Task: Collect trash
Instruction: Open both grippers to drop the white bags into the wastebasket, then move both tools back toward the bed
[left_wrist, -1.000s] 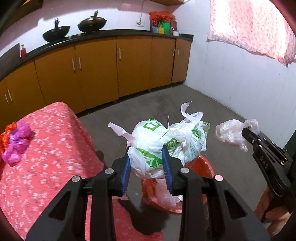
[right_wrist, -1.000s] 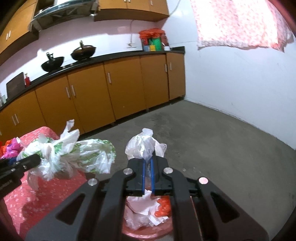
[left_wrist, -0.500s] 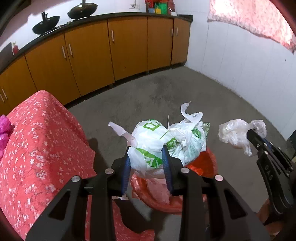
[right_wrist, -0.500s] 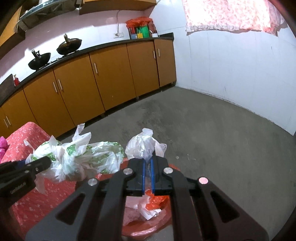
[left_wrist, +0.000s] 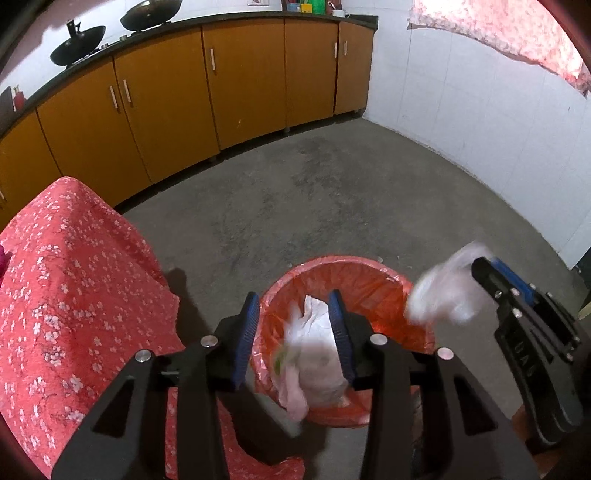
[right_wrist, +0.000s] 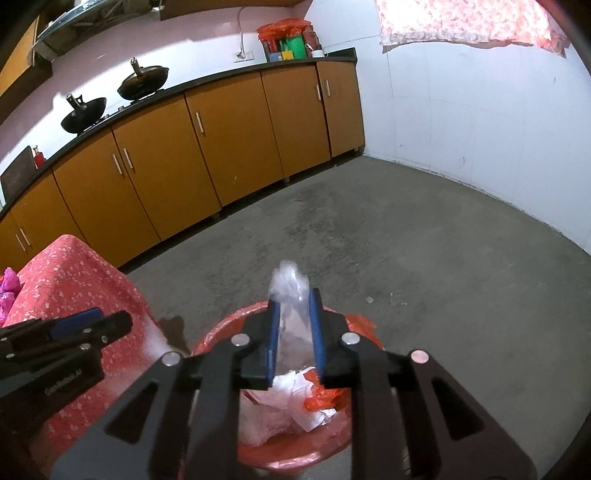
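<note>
Trash collection over a red bin (left_wrist: 347, 266) lined with a red plastic bag, standing on the grey concrete floor (left_wrist: 332, 199) just beside the corner of a desk draped in a red floral cloth (left_wrist: 66, 280).

Left tongs (left_wrist: 293, 332): jaws opening, blue pads well apart. A white bag with green print (left_wrist: 314, 354), blurred, lies between the pads and over the mouth of the bin; whether it touches the right-hand pad cannot be told, and the left-hand pad stands clear of it.

Right tongs (right_wrist: 294, 332): jaws opening, with a narrow gap between the blue pads. A clear crumpled plastic bag (right_wrist: 290, 291) stands between the pads, its top rising above the fingertips; the pads do not visibly press on it. In the left wrist view the same tongs (left_wrist: 484, 269) enter from the right, the clear bag (left_wrist: 443, 291) blurred at their tip, at the right rim of the bin.

Bin contents, right wrist view: white paper or plastic scraps (right_wrist: 295, 391) and a fold of the red liner.

Background: orange cabinets (right_wrist: 221, 144) under a dark countertop carrying two black woks (right_wrist: 142, 83); white tiled wall (right_wrist: 461, 129) to the right; a pink bag (right_wrist: 9, 288) on the far edge of the desk.
</note>
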